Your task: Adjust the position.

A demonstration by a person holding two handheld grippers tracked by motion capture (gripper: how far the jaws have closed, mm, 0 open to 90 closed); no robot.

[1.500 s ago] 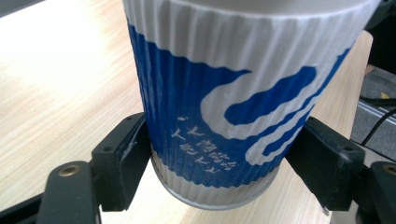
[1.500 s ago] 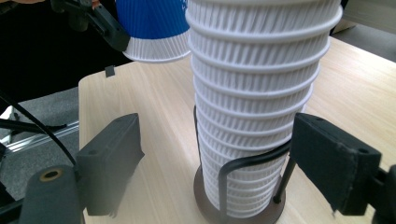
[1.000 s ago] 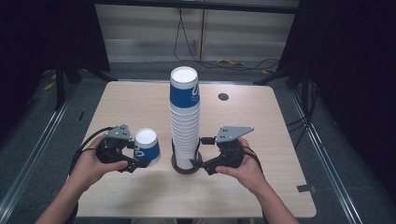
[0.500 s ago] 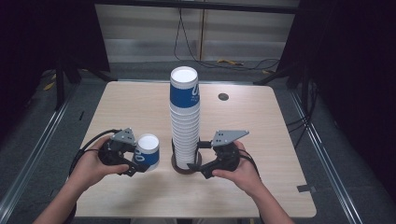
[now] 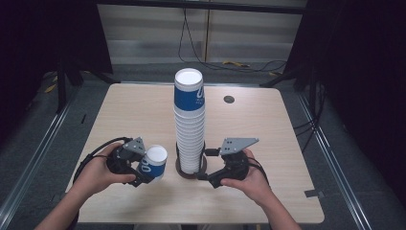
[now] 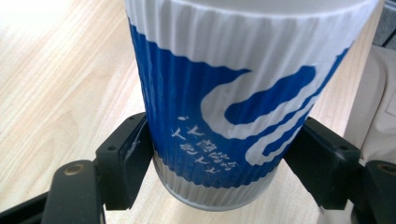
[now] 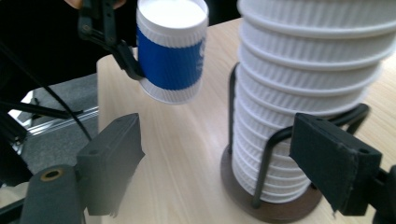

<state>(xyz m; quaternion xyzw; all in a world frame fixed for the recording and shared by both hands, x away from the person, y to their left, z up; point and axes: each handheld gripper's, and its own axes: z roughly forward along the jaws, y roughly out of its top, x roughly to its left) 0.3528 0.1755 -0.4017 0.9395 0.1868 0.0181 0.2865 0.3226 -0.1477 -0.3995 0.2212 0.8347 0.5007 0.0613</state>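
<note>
A tall stack of ribbed white paper cups (image 5: 190, 125), topped by a blue-and-white one, stands in a wire holder on a round brown base (image 5: 181, 168) at the table's middle. My left gripper (image 5: 146, 168) is shut on a single blue-and-white cup (image 5: 154, 163) left of the stack. Its black jaws press both sides of this cup (image 6: 224, 116), which hangs slightly tilted just above the wood (image 7: 172, 51). My right gripper (image 5: 209, 165) stands open close to the holder's right side. Its jaws straddle the stack's lowest cups (image 7: 275, 154) and the wire without touching them.
The light wooden table (image 5: 129, 110) has a small dark round cable hole (image 5: 229, 99) at the back right. Black cables trail from both grippers over the near edge. Dark floor, metal rails and stands surround the table.
My left gripper has drawn the single cup toward the near edge and a little right. The right gripper has also slid slightly nearer, staying open beside the holder.
</note>
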